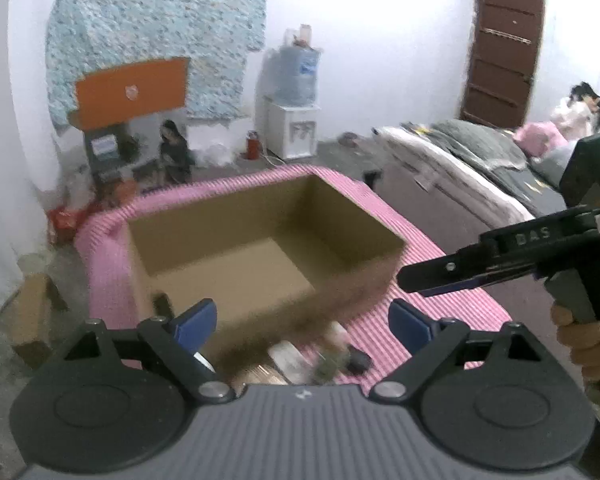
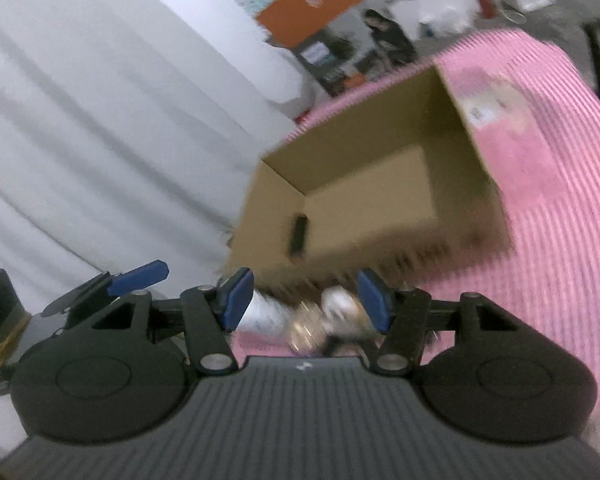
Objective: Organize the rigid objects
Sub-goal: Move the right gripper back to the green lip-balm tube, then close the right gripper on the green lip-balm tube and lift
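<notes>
Left wrist view shows the left gripper (image 1: 302, 322) spread wide and empty before an open brown cardboard box (image 1: 260, 256) on the pink striped surface (image 1: 452, 308). Small blurred objects (image 2: 312, 320) lie beside the box's near wall, beyond the half-spread, empty right gripper (image 2: 306, 300).

Black left gripper (image 1: 302, 318), blue pads (image 1: 194, 320), ribbed grey body, silver screws

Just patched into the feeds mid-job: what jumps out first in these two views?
An open cardboard box dominates the middle, sitting on a pink striped cloth; its inside looks empty. Small blurred items are clustered on the cloth just in front of its near wall. Both the left gripper and the right gripper hang open before it, holding nothing.
</notes>
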